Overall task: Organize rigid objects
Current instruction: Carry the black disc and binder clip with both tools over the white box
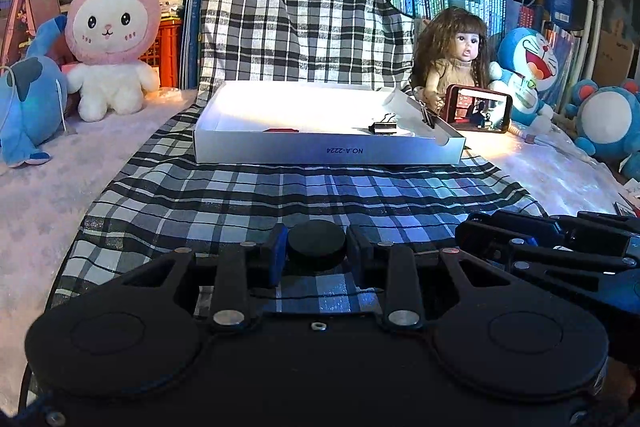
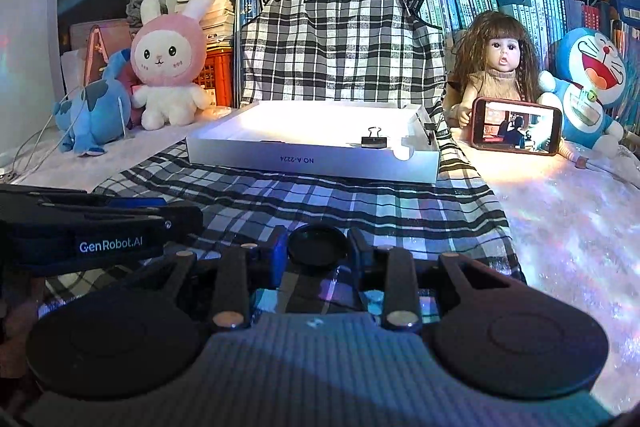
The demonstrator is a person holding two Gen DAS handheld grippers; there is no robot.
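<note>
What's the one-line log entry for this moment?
left tongs: gripping black disc | right tongs: gripping black cap | white box: binder clip inside

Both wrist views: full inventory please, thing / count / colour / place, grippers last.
box lid: 1, white, on the plaid cloth, centre
binder clips: 2, black, one lying in the box lid near its right end, one on its right wall
red item: 1, flat in the lid, too small to identify
plaid cloth: 1, black-white, under and behind the lid
bunny plush: 1, pink-white, left
blue plush: 1, far left
doll: 1, brown hair, right
phone: 1, red case, screen lit, in front of doll
Doraemon plush: 1, blue, right
black discs: 2, one in each gripper
left gripper: shut on a disc
right gripper: shut on a disc
</note>
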